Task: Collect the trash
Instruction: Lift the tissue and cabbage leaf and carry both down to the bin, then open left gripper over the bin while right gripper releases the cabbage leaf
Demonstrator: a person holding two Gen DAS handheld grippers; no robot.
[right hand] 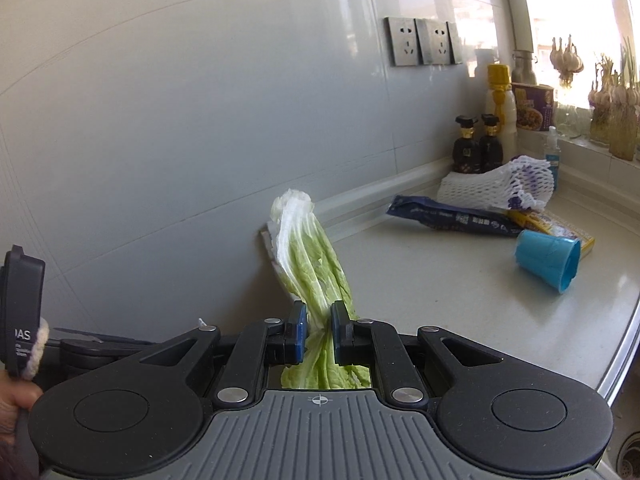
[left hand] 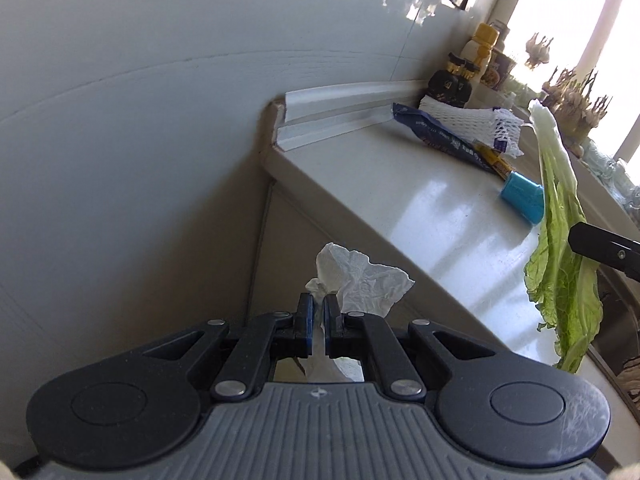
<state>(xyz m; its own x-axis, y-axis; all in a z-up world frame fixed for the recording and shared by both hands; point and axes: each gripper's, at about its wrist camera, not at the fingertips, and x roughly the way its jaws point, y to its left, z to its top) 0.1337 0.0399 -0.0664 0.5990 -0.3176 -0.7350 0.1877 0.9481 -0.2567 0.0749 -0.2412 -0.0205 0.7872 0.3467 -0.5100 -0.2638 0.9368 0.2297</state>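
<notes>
Between blue pads [left hand: 307, 312], crumpled tissue [left hand: 352, 282]

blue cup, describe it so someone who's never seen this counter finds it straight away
On the counter under the window, trash lies in a loose row. The blue cup lies tipped on its side, nearest the front edge, beside the dark wrapper; it is the only solid bright blue thing.

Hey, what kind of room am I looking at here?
Most likely a home kitchen. A pale countertop runs along a tiled wall with power sockets, dark sauce bottles stand in the corner, and garlic bulbs hang by the window. The right gripper holds a cabbage leaf.
</notes>
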